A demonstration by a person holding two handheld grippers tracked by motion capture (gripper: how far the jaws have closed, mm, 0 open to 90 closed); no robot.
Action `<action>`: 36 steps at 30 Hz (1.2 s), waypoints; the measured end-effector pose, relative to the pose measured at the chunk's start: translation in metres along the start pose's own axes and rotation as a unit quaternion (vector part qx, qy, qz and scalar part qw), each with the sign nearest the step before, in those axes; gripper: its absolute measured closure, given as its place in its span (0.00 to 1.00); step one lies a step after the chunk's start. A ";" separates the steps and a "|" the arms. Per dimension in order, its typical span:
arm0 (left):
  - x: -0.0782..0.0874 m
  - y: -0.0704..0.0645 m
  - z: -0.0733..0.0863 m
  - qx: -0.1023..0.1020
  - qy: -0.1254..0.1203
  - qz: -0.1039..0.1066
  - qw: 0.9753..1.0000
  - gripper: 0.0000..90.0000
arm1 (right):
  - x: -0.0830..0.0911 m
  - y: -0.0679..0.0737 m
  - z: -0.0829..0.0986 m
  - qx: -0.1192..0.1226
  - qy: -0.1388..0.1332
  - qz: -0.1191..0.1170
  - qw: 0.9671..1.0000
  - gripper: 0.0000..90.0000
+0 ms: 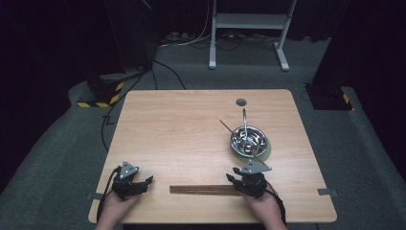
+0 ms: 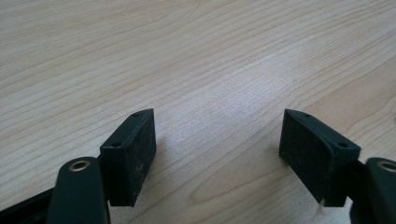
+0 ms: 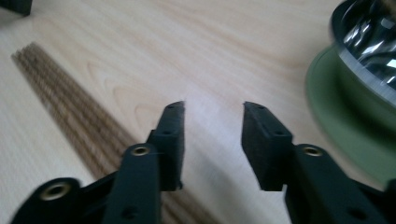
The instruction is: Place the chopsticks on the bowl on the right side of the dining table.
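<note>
Right tongs point(image 3: 212, 140) hover agape beside the bundle of sticks point(image 1: 203, 189) — slide over it squarely, then close gently; left tongs point(image 2: 217, 154) wait open on the worktop point(image 1: 182, 124).

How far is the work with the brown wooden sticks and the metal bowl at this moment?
Done: nothing visibly. The shiny metal bowl sits on a green round plate with utensils inside. In hand: nothing; the right gripper is open beside the row of brown wooden sticks, the left gripper open over bare wooden table. Left: grasping the sticks.
</note>
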State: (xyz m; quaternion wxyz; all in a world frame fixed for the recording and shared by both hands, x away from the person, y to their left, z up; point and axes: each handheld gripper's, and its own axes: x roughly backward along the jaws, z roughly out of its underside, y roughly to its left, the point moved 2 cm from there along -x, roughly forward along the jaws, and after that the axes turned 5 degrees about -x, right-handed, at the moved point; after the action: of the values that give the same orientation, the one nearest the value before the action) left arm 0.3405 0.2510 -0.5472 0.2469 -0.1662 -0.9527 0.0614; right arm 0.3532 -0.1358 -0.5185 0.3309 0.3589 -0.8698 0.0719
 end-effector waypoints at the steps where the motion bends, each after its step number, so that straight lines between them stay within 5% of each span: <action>1: 0.000 -0.001 0.000 0.004 -0.002 -0.001 1.000 0.30 | -0.001 0.000 0.004 0.003 0.008 -0.005 1.000 0.70; 6: 0.000 -0.001 0.000 0.005 -0.003 -0.001 1.000 0.30 | 0.002 -0.001 0.013 -0.007 0.018 -0.028 0.999 0.81; 16: -0.001 -0.001 0.000 0.006 -0.003 0.000 1.000 0.30 | -0.002 0.011 0.013 0.015 0.034 -0.045 0.998 0.84; 36: -0.001 -0.001 0.000 0.007 -0.004 -0.001 1.000 0.30 | -0.005 0.008 0.013 0.008 0.037 -0.038 0.999 0.83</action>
State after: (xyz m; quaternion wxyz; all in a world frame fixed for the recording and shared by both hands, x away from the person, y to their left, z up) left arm 0.3409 0.2497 -0.5472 0.2443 -0.1633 -0.9534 0.0689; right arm 0.3437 -0.1317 -0.5313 0.3621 0.3919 -0.8420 0.0797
